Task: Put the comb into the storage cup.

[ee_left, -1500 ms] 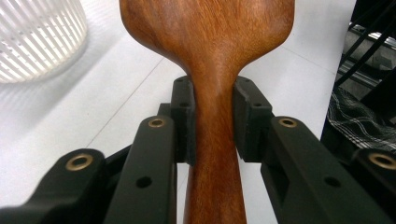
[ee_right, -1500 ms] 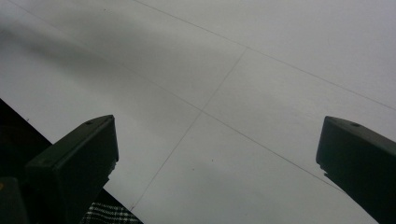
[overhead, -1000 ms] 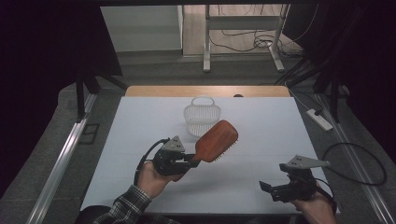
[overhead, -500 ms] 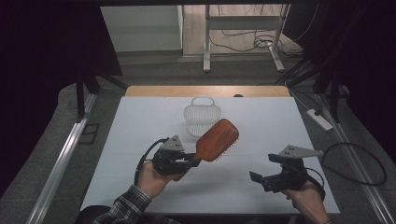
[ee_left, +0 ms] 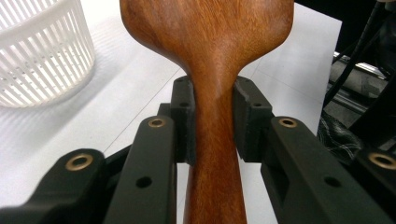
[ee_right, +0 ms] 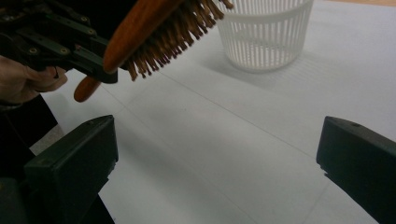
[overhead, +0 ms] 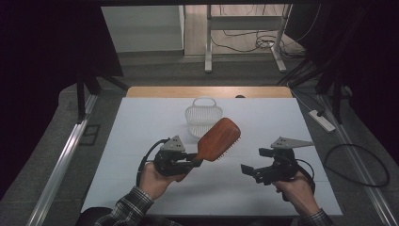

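Clenched on the narrow neck of the wooden hairbrush [overhead: 219, 140] with the left hand-held gripper [overhead: 194, 161]: pads pressing both sides of the handle just below the head. Head jutting up and forward past the jaws, bristles facing down and toward the right hand-held gripper [overhead: 251, 168], clear of the surface [overhead: 141, 127]. Released on the right side, jaws wide apart with nothing between, short of the brush head. Just beyond that head, resting on the surface: a white slatted basket [overhead: 203, 117].

Likeliest trouble: pivoting. Held at a tapering, polished neck with most of the weight out past the pads, so apt to droop or twist in the grip on any quick swing. Slipping lengthwise also possible on such smooth wood.

If taking over with the right side: risk of closing on bristles instead of wood, bending them and getting a springy, unsure hold. Risk too of knocking jaw against jaw in the tight space by the neck.

If heading for the basket: light and unanchored, so prone to skidding or tipping when struck on the rim. Probably too small to take the brush whole, hence a chance of toppling under the overhanging handle.
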Motion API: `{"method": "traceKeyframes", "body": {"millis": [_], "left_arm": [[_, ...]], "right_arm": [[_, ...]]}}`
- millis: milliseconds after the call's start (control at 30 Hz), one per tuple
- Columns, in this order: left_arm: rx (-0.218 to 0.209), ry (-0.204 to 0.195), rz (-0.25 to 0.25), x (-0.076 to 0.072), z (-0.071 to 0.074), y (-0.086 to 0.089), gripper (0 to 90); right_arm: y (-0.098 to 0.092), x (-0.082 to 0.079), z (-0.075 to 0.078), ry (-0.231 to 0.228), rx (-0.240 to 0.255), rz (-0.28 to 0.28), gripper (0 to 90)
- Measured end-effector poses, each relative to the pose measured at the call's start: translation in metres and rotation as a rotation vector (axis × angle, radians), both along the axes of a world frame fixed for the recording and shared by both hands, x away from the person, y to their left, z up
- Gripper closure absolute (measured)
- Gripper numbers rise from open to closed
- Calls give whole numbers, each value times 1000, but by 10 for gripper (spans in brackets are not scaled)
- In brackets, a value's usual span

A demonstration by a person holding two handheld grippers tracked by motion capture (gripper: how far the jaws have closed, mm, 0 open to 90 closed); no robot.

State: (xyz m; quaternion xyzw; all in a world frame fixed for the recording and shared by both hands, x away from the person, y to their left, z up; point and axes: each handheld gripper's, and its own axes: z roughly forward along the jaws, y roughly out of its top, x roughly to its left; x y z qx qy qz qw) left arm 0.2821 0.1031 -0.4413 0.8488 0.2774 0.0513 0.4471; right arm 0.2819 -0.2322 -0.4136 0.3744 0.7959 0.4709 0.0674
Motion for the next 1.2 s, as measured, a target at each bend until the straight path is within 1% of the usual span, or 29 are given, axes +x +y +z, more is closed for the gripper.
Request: {"method": "traceKeyframes", "body": {"millis": [100,200,333,367,467,600,700,767,900,1000,1133,1200], "left_arm": [[0,-5,4,0,0,-2,726],[-1,-9,5,0,-1,-2,726],[0,-12,8,0,-2,-3,726],[4,-15,10,0,-2,-4,726],[4,-16,9,0,-2,-4,726],[1,-22,12,-1,-3,-5,726],[3,-25,10,-1,-2,-6,726],[-3,-23,9,-1,-2,-6,726],[-14,-22,6,-1,-2,-6,726],[-14,-27,6,-1,-1,-5,726],[-19,-31,5,-1,0,-6,726],[-22,-31,5,-1,0,-6,726]], "right_arm": [[5,3,3,-2,-2,3,0],[9,6,5,14,7,3,0],[14,9,7,21,18,2,0],[17,11,8,21,27,2,0],[19,12,9,13,31,5,0],[24,14,11,16,32,9,0],[30,18,13,39,13,1,0],[32,19,14,49,12,-1,0],[38,23,17,55,0,-5,0],[41,25,18,60,4,-3,0],[48,31,19,84,27,6,0],[50,32,19,89,26,9,0]]}}
